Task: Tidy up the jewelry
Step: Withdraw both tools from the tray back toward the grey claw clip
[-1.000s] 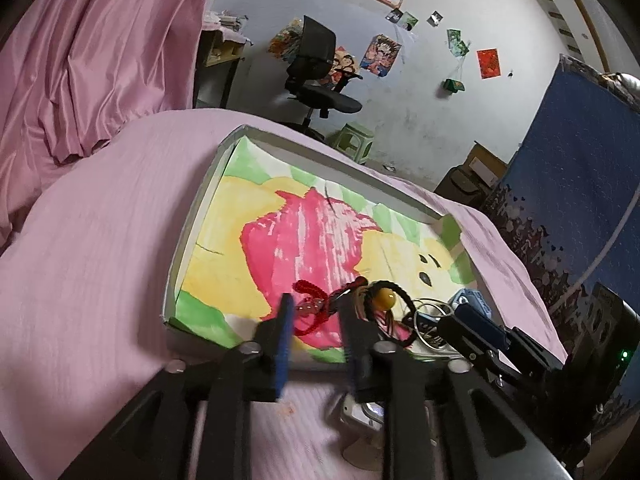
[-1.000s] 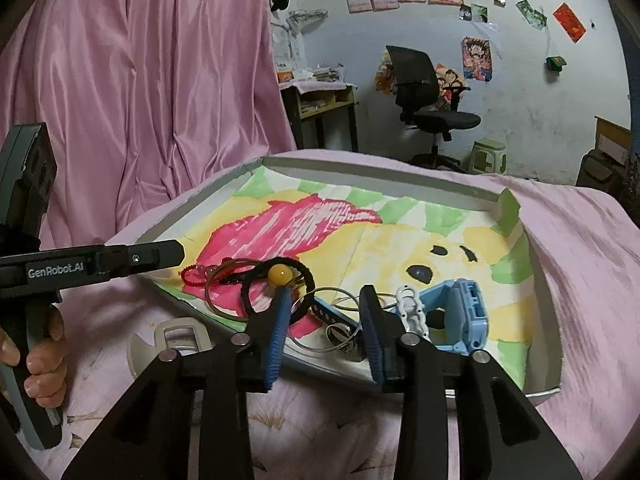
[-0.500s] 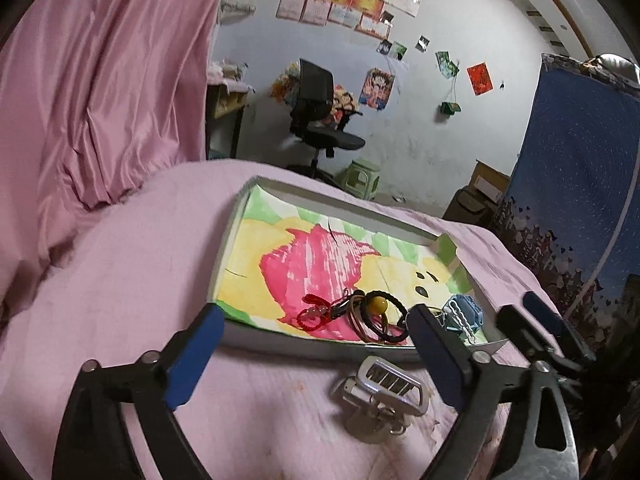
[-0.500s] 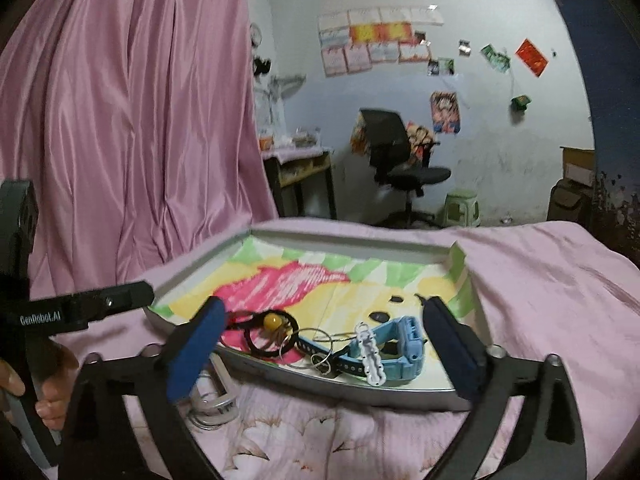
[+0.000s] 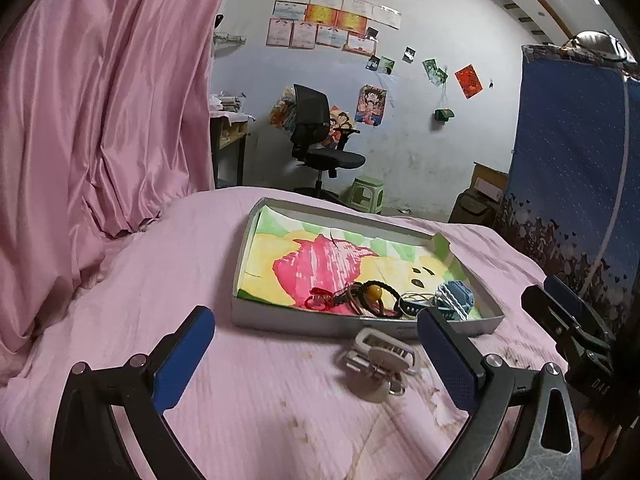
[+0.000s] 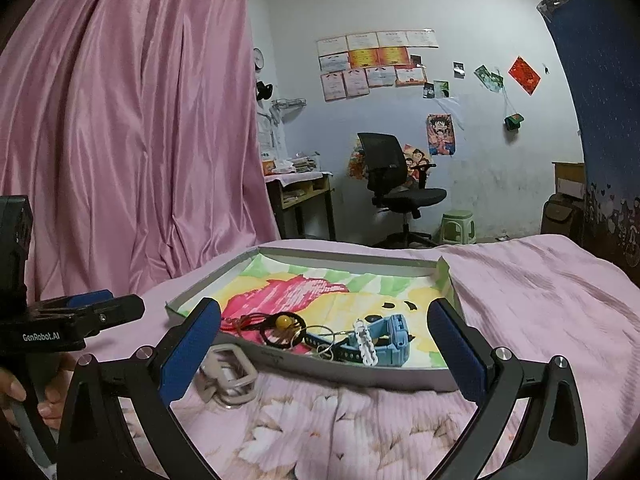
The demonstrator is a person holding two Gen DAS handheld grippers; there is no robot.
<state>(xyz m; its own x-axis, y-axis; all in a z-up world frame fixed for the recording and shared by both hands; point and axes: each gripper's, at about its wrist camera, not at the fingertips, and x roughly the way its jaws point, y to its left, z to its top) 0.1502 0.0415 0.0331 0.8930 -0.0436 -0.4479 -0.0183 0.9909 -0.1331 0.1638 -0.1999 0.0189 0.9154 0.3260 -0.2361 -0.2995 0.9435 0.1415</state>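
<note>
On the bed [image 5: 120, 312], covered w/ a pink sheet, sits a shallow grey tray [image 5: 320, 322] lined w/ a painted paper in pink, yellow and green. Jewelry is bunched at the tray's near edge: red cord [image 5: 318, 301] at 9 o'clock of the pile, black band w/ amber bead [image 5: 375, 291] in the middle, thin metal rings [image 6: 326, 338] next to it, blue watch [image 6: 394, 340] at 3 o'clock w/ a white link chain [image 6: 366, 344] draped over its strap. One silver watch [image 5: 378, 360] lies outside the tray, on the sheet just beside the near wall, at 6 o'clock of the pile.

Left gripper [image 5: 316, 360] hangs above the sheet, jaws wide apart, nothing between them; the silver watch shows in the gap, not touched. Right gripper [image 6: 324, 354] also spread wide and empty, tray's near wall and the pile framed between its pads [image 6: 192, 354]. In the right view a hand [image 6: 44, 392] at 8 o'clock grips the left tool's handle.

Behind the bed: pink curtain [image 6: 132, 140] at 10 o'clock, office chair [image 6: 394, 184] at 12.
</note>
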